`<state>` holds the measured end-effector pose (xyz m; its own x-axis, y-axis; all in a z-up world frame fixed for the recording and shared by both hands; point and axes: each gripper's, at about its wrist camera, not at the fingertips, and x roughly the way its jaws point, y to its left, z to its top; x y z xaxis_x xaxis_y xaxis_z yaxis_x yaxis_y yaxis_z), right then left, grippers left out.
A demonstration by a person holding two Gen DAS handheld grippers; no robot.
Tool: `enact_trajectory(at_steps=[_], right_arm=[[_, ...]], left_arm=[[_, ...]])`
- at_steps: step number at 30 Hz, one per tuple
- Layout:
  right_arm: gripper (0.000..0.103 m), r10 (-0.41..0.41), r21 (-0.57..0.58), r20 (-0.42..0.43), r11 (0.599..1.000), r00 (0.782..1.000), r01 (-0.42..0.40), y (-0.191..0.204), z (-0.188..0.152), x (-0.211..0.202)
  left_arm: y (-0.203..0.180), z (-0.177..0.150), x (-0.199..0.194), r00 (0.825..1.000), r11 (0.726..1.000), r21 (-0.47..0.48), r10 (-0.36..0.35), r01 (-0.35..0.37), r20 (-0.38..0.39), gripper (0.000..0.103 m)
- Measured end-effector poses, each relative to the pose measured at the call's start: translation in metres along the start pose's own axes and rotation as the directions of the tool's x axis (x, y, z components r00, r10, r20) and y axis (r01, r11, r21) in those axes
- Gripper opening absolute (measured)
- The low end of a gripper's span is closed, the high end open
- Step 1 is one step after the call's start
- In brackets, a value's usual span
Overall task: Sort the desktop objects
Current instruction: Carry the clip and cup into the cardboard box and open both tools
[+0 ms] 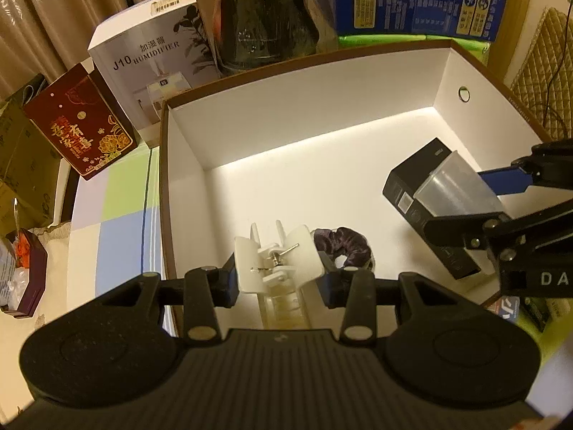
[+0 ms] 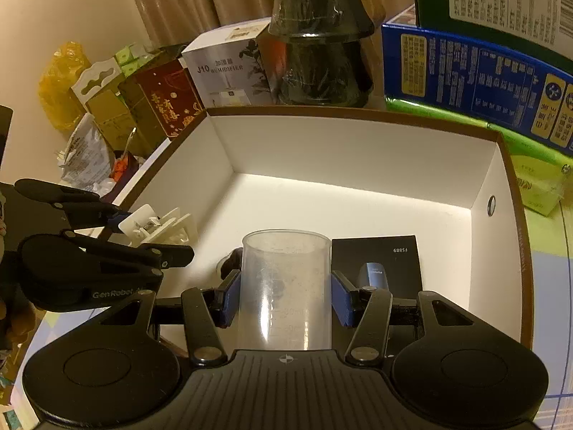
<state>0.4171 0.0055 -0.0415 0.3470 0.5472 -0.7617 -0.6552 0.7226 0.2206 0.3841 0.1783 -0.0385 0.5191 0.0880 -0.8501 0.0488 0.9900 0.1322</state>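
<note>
With the left gripper (image 1: 279,279) clenched on the white hair claw (image 1: 275,258) and the right gripper (image 2: 284,297) grasping the clear measuring cup (image 2: 284,286), both hung over the white box (image 2: 358,143) (scrunchie (image 1: 343,247) and black carton (image 2: 376,258) already inside), so each wanted lowering onto bare floor before release.

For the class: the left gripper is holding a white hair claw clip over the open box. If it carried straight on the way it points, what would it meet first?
Most likely the white floor of the box, just left of the purple scrunchie. The left gripper points steeply down into it with the hair claw clip leading; depth is unclear, so it might graze the scrunchie.
</note>
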Motion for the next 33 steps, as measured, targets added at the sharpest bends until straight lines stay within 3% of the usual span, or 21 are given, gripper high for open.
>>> enact_trajectory(at_steps=[21, 23, 33], right_arm=[[0.049, -0.015, 0.017, -0.035, 1.0, 0.999, 0.016, -0.002, 0.0, 0.012], [0.049, -0.013, 0.017, -0.036, 1.0, 0.999, 0.014, -0.002, 0.0, 0.013], [0.05, -0.008, 0.006, -0.057, 1.0, 0.998, 0.008, 0.002, -0.001, 0.021]], left_arm=[[0.002, 0.0, 0.015, 0.999, 1.0, 0.026, -0.005, 0.006, -0.039, 0.038], [0.002, 0.0, 0.013, 0.999, 1.0, 0.03, -0.005, 0.006, -0.032, 0.046], [0.005, 0.0, 0.002, 1.0, 1.0, 0.023, 0.005, -0.005, -0.008, 0.05]])
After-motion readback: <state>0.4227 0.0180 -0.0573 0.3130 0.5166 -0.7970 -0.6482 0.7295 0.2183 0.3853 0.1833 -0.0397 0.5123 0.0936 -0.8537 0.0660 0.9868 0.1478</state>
